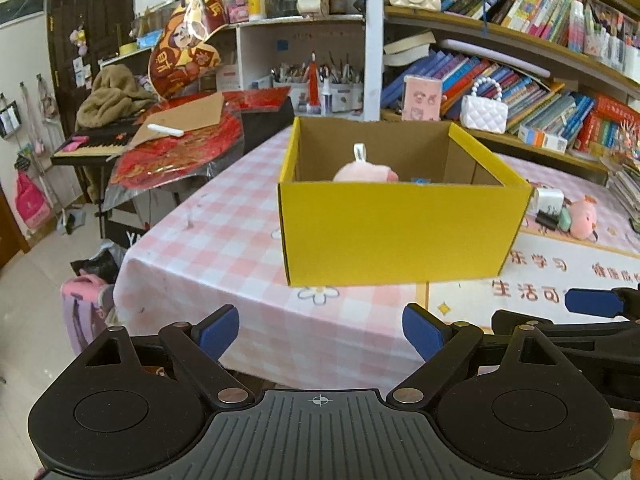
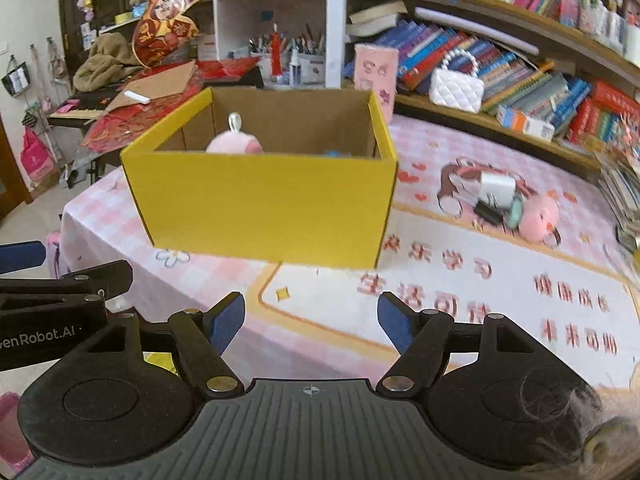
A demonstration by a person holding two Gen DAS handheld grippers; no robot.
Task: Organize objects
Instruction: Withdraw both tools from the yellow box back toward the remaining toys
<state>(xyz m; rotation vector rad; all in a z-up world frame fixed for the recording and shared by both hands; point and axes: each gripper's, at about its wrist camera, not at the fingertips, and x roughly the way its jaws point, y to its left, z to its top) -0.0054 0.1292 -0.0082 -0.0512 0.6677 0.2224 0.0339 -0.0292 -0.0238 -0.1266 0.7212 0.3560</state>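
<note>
The box (image 1: 400,232) sits open on the checked table (image 1: 224,248), yellow outside, plain card inside, and there's already a pink plush (image 1: 362,171) in it, its white loop poking above the near wall, with a scrap of something blue (image 1: 420,180) beside it — too little shows to name that one. So the tidying looks partly done. What's left lies to the right of the box, well apart from it: a second plush (image 2: 538,216), a white charger (image 2: 496,188), a black clip (image 2: 488,213) and a teal piece (image 2: 516,206), all bunched together and touching on the tablecloth. My read is those four need to go in. Now the hands: the left gripper (image 1: 320,330) hangs back off the near table edge, level, aimed square at the box front, jaws wide apart and holding nothing. The right gripper (image 2: 311,318) sits just beside it, over the printed part of the cloth, also spread wide and empty, pointing at the box's right corner, with the pile off to its right and nearer this hand.
</note>
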